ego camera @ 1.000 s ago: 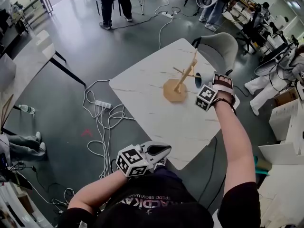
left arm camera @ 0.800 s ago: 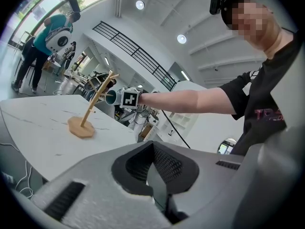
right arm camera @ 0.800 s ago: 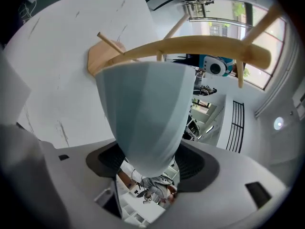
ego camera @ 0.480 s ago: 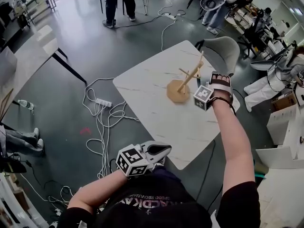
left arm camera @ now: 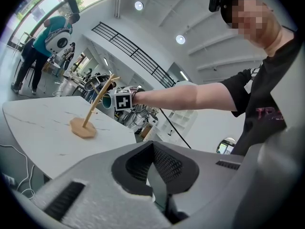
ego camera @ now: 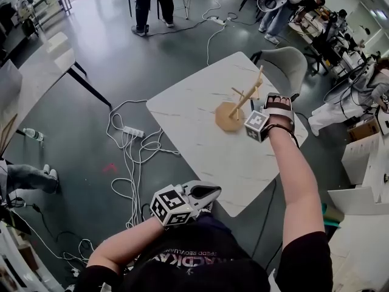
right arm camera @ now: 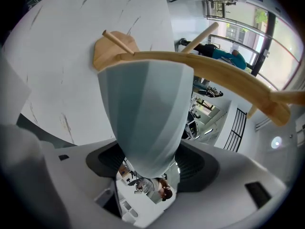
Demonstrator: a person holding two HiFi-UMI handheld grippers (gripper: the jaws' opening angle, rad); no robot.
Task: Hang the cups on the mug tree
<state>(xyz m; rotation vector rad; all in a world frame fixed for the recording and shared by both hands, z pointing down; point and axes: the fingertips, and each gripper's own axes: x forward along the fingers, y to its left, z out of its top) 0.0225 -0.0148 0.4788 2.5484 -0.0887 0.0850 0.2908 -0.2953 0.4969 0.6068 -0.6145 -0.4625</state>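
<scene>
Only my right arm has travelled in the last second, drifting inward so that its marker cube now sits closer to the mug tree; the left has not stirred. My left hand-held gripper (ego camera: 205, 193) hangs low by my body, off the near edge of the worktop (ego camera: 194, 135), with its jaws together and nothing between them. Further right, the mug tree (ego camera: 238, 104) stands upright on its round base with no cup hanging on it that I can see. My right hand-held gripper (right arm camera: 150, 163) is clamped on the pale blue-grey cup (right arm camera: 143, 104), which is held up right against a curved wooden branch (right arm camera: 224, 78). I judge the hanging step is close, though I cannot see the handle, so I cannot tell whether it has caught a peg.
</scene>
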